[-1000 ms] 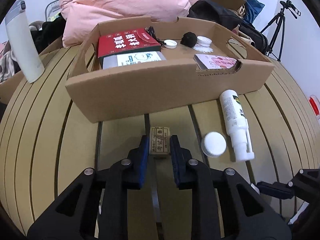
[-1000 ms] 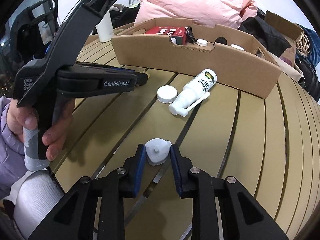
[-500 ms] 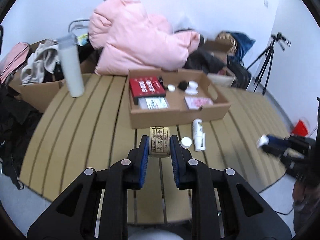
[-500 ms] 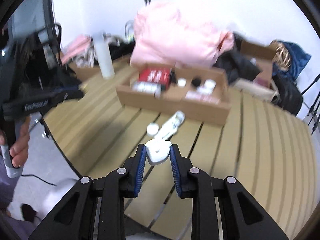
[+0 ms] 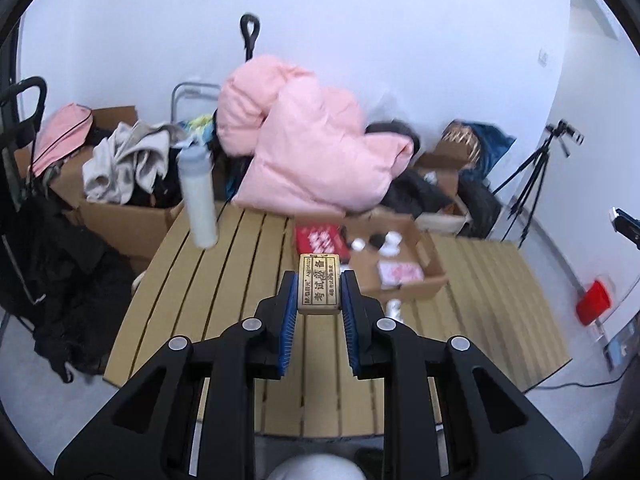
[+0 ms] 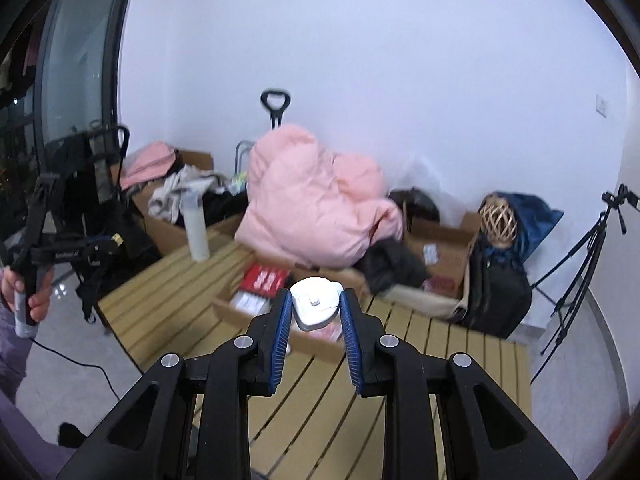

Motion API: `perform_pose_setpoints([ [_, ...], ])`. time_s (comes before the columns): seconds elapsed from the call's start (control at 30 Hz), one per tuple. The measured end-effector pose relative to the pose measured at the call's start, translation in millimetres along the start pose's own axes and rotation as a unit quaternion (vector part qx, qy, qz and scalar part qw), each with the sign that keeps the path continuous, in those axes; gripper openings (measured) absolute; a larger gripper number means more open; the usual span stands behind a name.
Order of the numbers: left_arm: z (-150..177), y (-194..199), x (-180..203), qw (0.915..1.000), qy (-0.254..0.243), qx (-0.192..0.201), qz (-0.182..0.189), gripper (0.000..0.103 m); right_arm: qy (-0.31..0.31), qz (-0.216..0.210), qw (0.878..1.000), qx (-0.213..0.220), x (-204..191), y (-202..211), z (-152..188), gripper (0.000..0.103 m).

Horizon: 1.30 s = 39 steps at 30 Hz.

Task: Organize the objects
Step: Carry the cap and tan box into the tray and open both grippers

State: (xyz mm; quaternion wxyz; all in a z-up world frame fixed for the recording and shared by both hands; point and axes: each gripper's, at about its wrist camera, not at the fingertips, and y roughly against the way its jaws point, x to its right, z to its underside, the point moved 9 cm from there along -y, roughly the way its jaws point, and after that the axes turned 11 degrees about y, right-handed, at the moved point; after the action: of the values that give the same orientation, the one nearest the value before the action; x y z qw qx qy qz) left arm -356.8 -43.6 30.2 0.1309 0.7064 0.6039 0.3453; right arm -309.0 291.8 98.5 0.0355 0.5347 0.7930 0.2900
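Note:
My left gripper is shut on a small tan eraser block with printed characters, held high above the slatted wooden table. My right gripper is shut on a small white heart-shaped plastic piece, also raised well above the table. Below lies the shallow cardboard tray holding a red booklet, a pink card and small white caps. A white spray bottle lies on the table in front of the tray, partly hidden by my left gripper's finger.
A tall white tumbler stands at the table's back left corner. A pink duvet, boxes of clothes, dark bags and a tripod crowd the floor behind. In the right wrist view a hand holds the left gripper at far left.
Both grippers have risen far above the table with the eraser block and the white piece still clamped. The tray and table now look small and distant below.

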Motion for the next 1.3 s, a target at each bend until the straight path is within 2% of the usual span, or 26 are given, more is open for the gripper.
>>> perform_pose_setpoints([
  [0.1,-17.1,-2.8,10.9,0.9997,0.011,-0.005,0.019,0.018,0.011,0.028,0.999,0.012,16.9,10.8,-25.7,0.028],
  [0.2,-24.3,-27.7,33.4,0.9977,0.015,-0.042,0.050,0.018,0.025,0.041,0.999,0.010,26.8,4.4,-41.8,0.028],
  [0.3,-24.9,-72.3,58.1,0.9948,0.019,-0.085,0.054,0.018,0.026,0.032,0.999,-0.018,34.5,-31.3,-48.2,0.028],
  [0.37,-19.7,-109.4,75.3,0.9930,0.008,-0.108,0.049,0.018,0.015,0.009,0.999,-0.050,37.4,-74.0,-43.5,0.028],
  [0.47,-5.9,-179.9,86.4,0.9874,0.010,-0.157,0.022,0.018,-0.013,-0.039,0.993,-0.107,34.8,-146.4,-21.5,0.028],
  [0.57,21.0,-262.1,87.6,0.9736,0.027,-0.226,-0.004,0.018,-0.043,-0.082,0.982,-0.163,28.1,-221.0,7.0,0.028],
  [0.63,41.8,-303.9,87.2,0.9655,0.017,-0.259,-0.021,0.018,-0.063,-0.099,0.973,-0.199,23.7,-268.2,30.3,0.028],
  [0.73,67.0,-352.1,82.7,0.9507,0.037,-0.306,-0.036,0.018,-0.097,-0.120,0.955,-0.253,19.1,-335.6,69.1,0.028],
  [0.87,87.9,-388.4,77.8,0.9424,0.019,-0.325,-0.075,0.018,-0.108,-0.121,0.937,-0.310,13.2,-411.0,103.1,0.028],
  [0.93,97.5,-401.4,72.9,0.9350,0.025,-0.343,-0.087,0.019,-0.122,-0.117,0.928,-0.332,11.0,-438.5,118.6,0.028],
  [0.97,100.2,-405.8,71.2,0.9322,0.029,-0.349,-0.090,0.027,-0.128,-0.114,0.924,-0.342,10.2,-451.1,124.8,0.028],
  [1.0,103.2,-409.4,67.8,0.9292,0.034,-0.356,-0.095,0.030,-0.136,-0.108,0.921,-0.350,12.1,-460.6,131.6,0.028],
  [1.03,102.5,-409.5,67.0,0.9298,0.034,-0.354,-0.097,0.033,-0.149,-0.100,0.917,-0.357,15.3,-471.4,137.7,0.028],
  [1.1,99.4,-406.8,66.9,0.9336,0.022,-0.343,-0.102,0.047,-0.178,-0.111,0.907,-0.364,15.5,-486.1,146.7,0.029],
  [1.13,97.4,-403.7,68.0,0.9351,0.017,-0.339,-0.101,0.057,-0.191,-0.120,0.903,-0.365,15.0,-488.9,149.8,0.031],
  [1.17,94.9,-399.7,70.1,0.9370,0.011,-0.336,-0.095,0.060,-0.192,-0.116,0.904,-0.363,16.5,-488.2,149.4,0.032],
  [1.2,90.5,-393.1,72.3,0.9393,0.001,-0.330,-0.092,0.061,-0.187,-0.110,0.908,-0.358,18.3,-486.0,146.6,0.041],
  [1.27,81.5,-381.3,71.9,0.9437,-0.013,-0.314,-0.101,0.073,-0.169,-0.108,0.919,-0.340,21.5,-475.3,132.8,0.067],
  [1.3,74.5,-371.0,71.0,0.9476,-0.018,-0.300,-0.109,0.075,-0.165,-0.108,0.922,-0.335,22.8,-470.5,127.1,0.085],
])
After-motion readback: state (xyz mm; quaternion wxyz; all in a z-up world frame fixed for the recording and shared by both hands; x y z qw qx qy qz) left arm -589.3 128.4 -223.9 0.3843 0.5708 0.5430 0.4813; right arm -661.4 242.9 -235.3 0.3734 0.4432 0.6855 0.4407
